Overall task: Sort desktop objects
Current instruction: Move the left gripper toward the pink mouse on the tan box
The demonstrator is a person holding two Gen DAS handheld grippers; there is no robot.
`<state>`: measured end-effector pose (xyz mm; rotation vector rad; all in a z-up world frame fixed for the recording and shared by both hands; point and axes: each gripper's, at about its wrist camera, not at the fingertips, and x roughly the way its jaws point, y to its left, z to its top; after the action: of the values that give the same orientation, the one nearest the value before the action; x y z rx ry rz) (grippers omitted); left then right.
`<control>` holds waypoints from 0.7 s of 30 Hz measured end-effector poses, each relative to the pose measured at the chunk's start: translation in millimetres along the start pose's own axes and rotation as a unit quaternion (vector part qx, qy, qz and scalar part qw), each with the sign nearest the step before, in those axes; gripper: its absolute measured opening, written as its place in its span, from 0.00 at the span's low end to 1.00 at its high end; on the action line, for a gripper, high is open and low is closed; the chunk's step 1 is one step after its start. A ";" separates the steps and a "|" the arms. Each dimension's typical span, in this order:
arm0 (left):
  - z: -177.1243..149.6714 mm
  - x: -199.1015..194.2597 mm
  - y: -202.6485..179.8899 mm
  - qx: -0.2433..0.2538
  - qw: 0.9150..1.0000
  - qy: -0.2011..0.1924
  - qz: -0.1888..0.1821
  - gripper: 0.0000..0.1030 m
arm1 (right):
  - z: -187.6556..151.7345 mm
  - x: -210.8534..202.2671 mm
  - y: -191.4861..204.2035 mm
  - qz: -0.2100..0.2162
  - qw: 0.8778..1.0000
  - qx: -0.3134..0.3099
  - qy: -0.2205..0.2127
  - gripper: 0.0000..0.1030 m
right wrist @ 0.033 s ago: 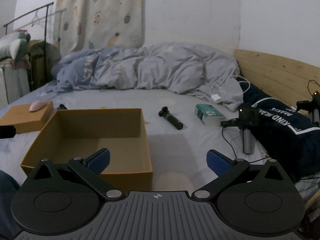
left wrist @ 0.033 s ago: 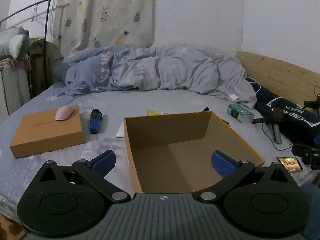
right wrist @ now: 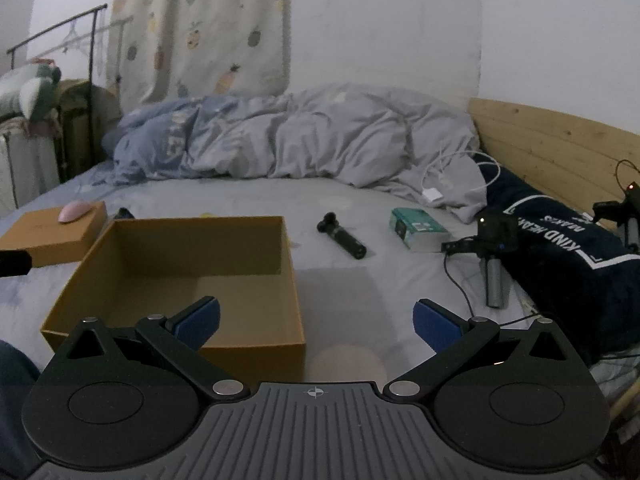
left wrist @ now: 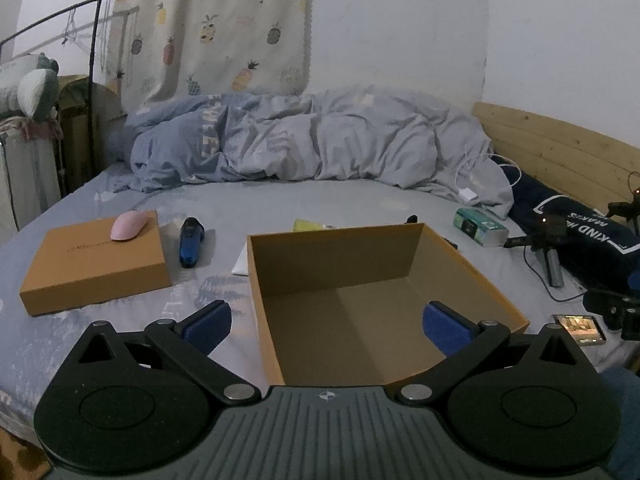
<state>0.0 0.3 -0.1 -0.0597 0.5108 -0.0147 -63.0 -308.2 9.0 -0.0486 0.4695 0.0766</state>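
Note:
An open empty orange box (left wrist: 472, 276) (right wrist: 256, 344) sits on the bed. My left gripper (left wrist: 326, 322) is open and empty above its near left corner. My right gripper (right wrist: 316, 322) is open and empty over the sheet just right of the box. A pink mouse (left wrist: 128, 227) (right wrist: 74, 212) lies on a closed orange box (left wrist: 96, 268) (right wrist: 44, 236) at the left. A blue device (left wrist: 191, 241) lies beside it. A black cylinder (right wrist: 342, 236) and a green packet (left wrist: 480, 227) (right wrist: 418, 229) lie right of the box. A yellow item (left wrist: 310, 225) shows behind the box.
A crumpled grey duvet (left wrist: 312, 140) fills the back of the bed. A dark blue pillow (right wrist: 568, 256), a small tripod camera (right wrist: 494, 248) with cables and a phone (left wrist: 580, 326) lie at the right, by the wooden headboard (right wrist: 552, 144). White paper (left wrist: 241, 264) lies by the box.

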 end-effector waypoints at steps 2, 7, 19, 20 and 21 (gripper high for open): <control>-0.1 0.0 0.4 0.000 1.000 0.000 0.000 1.00 | -0.4 -0.1 0.6 0.001 1.000 0.000 0.000 1.00; -0.3 0.0 1.3 0.000 1.000 -0.001 -0.001 1.00 | -1.3 -0.3 2.1 0.002 1.000 0.001 0.001 1.00; 1.2 0.8 0.3 0.002 1.000 -0.002 0.000 1.00 | 2.2 -0.9 0.1 0.003 1.000 0.001 0.002 1.00; 1.5 0.9 0.0 0.003 1.000 -0.002 0.000 1.00 | 2.3 -0.9 -0.1 0.004 1.000 0.000 0.002 1.00; 1.8 1.0 -0.3 0.003 1.000 -0.002 0.000 1.00 | 2.4 -0.8 0.2 0.004 1.000 0.000 0.002 1.00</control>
<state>1.8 0.0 1.0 -0.0538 0.5078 -0.0153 -62.6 -307.9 11.5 -0.0465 0.4733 0.0840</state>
